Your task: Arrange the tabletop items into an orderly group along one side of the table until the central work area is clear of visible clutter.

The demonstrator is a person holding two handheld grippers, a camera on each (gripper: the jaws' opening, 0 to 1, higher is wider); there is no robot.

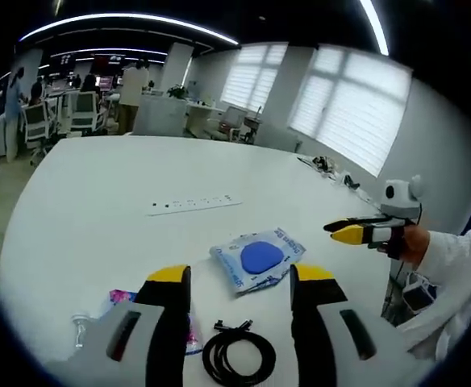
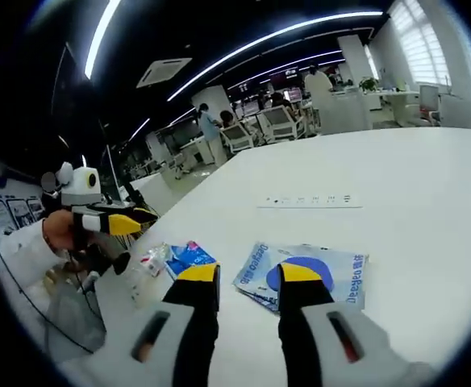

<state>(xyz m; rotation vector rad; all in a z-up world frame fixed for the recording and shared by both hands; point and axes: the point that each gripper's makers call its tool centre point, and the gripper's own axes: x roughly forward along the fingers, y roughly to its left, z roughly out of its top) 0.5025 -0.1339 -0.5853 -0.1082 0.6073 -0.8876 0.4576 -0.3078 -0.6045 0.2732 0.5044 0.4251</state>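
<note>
A clear pouch with a blue disc [image 1: 258, 258] lies on the white table [image 1: 139, 173], just beyond my left gripper [image 1: 241, 278], which is open and holds nothing. A coiled black cable [image 1: 237, 355] rests between its jaws, closer in. A small blue-and-pink packet [image 1: 121, 298] peeks from behind the left jaw, beside a clear plastic piece [image 1: 78, 326]. My right gripper [image 2: 252, 278] is open above the table, with the pouch [image 2: 336, 270] partly under its right jaw and the small blue packet [image 2: 189, 256] to the left. Each gripper appears side-on in the other's view, hand-held: right gripper [image 1: 356, 232], left gripper [image 2: 122, 224].
A flush power strip [image 1: 193, 203] [image 2: 308, 200] is set in the table's middle. Small dark items [image 1: 326, 164] lie near the far edge by the windows. Office chairs [image 1: 82, 109] and standing people are beyond the table. A white sleeve [image 1: 453, 258] is at the right.
</note>
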